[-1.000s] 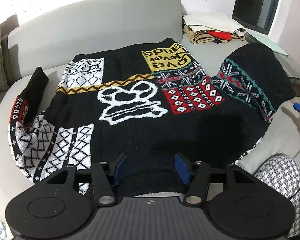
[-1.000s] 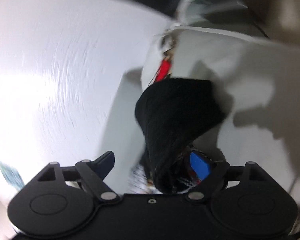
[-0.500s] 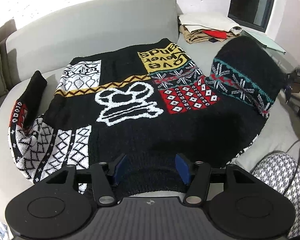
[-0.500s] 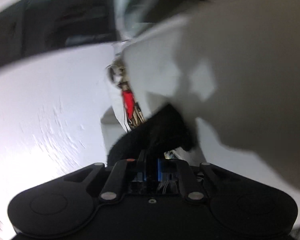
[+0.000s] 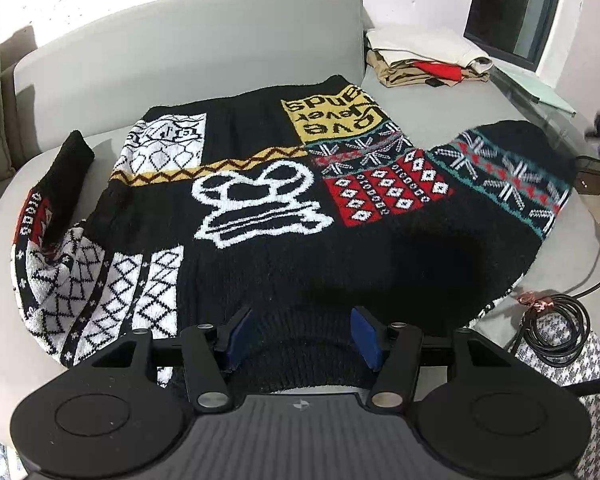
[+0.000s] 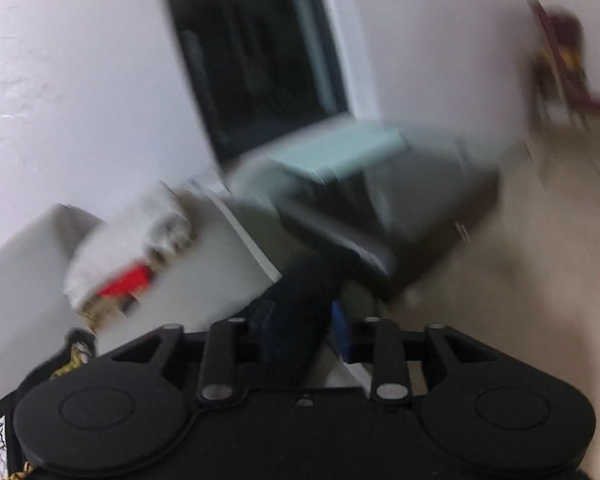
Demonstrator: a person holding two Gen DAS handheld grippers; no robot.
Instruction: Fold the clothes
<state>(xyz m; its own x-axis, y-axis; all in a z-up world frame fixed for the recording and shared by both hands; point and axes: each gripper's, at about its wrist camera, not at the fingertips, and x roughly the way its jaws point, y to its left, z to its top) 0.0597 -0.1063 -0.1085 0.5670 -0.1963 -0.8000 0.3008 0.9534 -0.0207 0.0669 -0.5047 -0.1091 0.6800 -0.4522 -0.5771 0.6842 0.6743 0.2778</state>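
Patterned black sweater (image 5: 284,216) spread flat on grey sofa (image 5: 180,52), left gripper (image 5: 302,334) at its near ribbed collar, jaws half-wide astride collar, pads not pressing, right gripper (image 6: 300,328) blurred, jaws opening, dark knit between them, grip unclear.

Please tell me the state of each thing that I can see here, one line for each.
Sweater: spread flat on the sofa, right sleeve laid across the body.
Left tongs: open, pads on both sides of the collar.
Right tongs: opening, black fabric between them.
Clothes pile: folded, stacked.
Cable: coiled.
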